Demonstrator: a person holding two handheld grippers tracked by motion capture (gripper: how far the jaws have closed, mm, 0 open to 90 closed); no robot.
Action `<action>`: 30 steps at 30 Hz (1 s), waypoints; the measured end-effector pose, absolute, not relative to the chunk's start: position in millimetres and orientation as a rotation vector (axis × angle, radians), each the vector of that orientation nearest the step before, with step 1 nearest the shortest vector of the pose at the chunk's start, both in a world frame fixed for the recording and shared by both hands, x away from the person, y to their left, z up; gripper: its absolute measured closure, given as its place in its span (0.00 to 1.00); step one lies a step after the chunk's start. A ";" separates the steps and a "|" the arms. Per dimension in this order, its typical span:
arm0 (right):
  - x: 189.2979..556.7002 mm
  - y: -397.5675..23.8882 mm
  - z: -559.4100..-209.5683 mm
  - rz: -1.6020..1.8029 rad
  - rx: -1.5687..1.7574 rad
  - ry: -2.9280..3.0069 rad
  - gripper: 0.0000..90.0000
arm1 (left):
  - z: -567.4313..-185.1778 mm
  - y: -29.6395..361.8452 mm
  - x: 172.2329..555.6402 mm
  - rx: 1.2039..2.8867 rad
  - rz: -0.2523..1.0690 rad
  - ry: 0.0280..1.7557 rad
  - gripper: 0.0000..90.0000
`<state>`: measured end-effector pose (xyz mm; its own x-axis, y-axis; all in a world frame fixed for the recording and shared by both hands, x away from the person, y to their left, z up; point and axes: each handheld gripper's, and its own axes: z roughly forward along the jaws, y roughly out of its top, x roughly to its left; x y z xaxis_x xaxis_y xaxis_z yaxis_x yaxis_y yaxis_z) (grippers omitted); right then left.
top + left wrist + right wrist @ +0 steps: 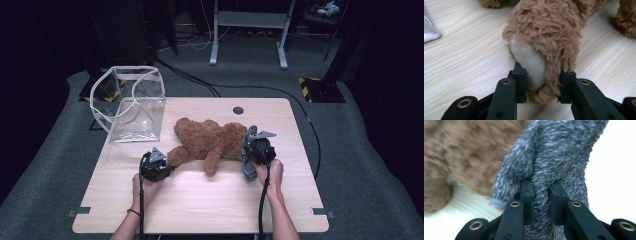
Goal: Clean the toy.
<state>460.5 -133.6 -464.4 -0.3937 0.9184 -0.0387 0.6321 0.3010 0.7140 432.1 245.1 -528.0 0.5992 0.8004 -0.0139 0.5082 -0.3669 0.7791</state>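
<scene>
Item: brown plush bear (210,140). Lies flat near the middle of the wooden table (200,200), head toward the left edge, limbs spread toward the near edge. One foot, with its pale sole (529,67), points at the near-left corner.

Item: left gripper (167,167). Jaws partly closed, pressing on either side of that foot in the left gripper view. Judged purpose: pinning the leg in place so the bear does not slide while the other end is worked on.

Item: grey fuzzy cloth (248,160), perhaps a small garment; what kind cannot be told. Hangs at the bear's right end, toward the right edge of the table.

Item: right gripper (541,187). Jaws nearly together, pinching a fold of the grey cloth between them. Judged purpose: pulling the cloth onto or off the bear; which of the two cannot be told.

Item: clear plastic bag (132,102) with white trim. Stands open at the far-left corner, well apart from the bear, likely a container for it.
</scene>
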 end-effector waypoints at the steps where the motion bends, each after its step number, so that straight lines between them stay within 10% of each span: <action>1: 461.5 -134.1 -467.9 0.860 1.395 2.131 0.85 | -528.1 245.0 432.1 2.046 0.478 1.034 0.74; 9: 469.8 -137.1 -487.7 0.820 1.448 2.157 0.85 | -528.0 245.3 432.2 2.047 0.478 1.034 0.74; 17: 447.6 -139.5 -431.3 0.969 1.322 2.049 0.86 | -528.0 245.3 432.2 2.047 0.479 1.034 0.74; 30: 441.0 -50.1 -407.3 1.067 1.001 2.246 0.85 | -528.0 245.3 432.2 2.047 0.479 1.034 0.74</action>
